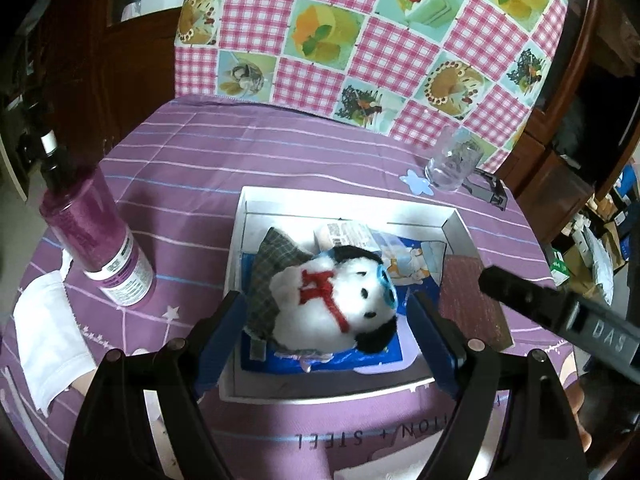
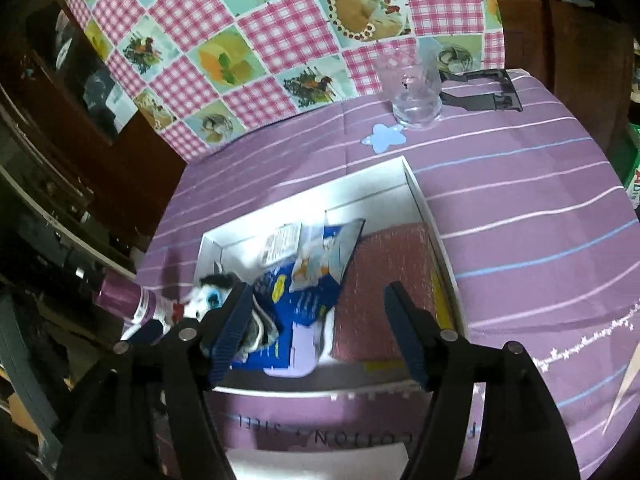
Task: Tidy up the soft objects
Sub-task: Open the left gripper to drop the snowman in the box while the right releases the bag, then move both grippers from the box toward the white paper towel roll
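- Left tongs [image 1: 326, 312] are tilted steeply down toward the tabletop, jaws spread wide, pads pressing on nothing.
- Right tongs [image 2: 316, 334] slope down the same way, jaws apart, gripping nothing.
- In the left wrist view, the right tongs' black arm reaches in from the right edge.

The left gripper [image 1: 326, 334] has black plastic arms with round silver screws and two fingers with blue ribbed pads [image 1: 218, 344]. The right gripper [image 2: 320, 334] is built the same. In the left view, its black body carries pale letters "DAS".
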`<state>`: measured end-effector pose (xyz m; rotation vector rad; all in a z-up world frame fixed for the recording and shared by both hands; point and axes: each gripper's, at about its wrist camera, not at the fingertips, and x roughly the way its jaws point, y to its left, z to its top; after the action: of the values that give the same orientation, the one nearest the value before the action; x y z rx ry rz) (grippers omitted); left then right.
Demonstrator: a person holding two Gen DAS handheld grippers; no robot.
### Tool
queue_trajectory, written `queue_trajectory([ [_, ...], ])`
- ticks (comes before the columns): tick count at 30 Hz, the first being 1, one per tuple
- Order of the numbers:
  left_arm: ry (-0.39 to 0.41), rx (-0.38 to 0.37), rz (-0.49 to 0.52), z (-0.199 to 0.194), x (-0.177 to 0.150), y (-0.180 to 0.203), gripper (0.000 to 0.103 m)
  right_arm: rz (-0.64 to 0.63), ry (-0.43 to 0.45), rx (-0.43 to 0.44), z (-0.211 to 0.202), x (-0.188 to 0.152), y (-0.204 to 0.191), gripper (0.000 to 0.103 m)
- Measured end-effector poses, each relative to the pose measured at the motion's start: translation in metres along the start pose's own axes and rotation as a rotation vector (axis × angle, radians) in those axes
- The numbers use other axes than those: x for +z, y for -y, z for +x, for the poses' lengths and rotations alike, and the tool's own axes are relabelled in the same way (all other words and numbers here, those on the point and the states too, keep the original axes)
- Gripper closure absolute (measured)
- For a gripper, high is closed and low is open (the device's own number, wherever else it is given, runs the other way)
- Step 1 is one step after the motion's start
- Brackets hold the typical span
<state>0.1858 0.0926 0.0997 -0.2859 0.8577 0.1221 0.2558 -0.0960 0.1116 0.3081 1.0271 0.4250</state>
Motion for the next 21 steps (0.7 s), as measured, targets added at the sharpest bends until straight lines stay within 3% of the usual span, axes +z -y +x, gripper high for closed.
queue_trajectory([
  [6, -0.083, 0.041, 0.004, -0.007, 0.0, -0.014, 0.02, -0.112, -0.15, -0.033, 0.01, -0.014, -0.022, 0.034],
  [10, -0.182, 0.05, -0.035, -0.006, -0.002, -0.032, 0.02, -0.197, -0.231, -0.051, 0.021, -0.024, -0.042, 0.034],
  [15, -0.214, 0.038, -0.088, -0.007, -0.004, -0.05, 0.02, -0.286, -0.294, -0.062, 0.032, -0.037, -0.059, 0.034],
  [21, -0.258, 0.039, -0.067, -0.004, -0.01, -0.045, 0.02, -0.385, -0.347, -0.124, 0.041, -0.059, -0.061, 0.045],
])
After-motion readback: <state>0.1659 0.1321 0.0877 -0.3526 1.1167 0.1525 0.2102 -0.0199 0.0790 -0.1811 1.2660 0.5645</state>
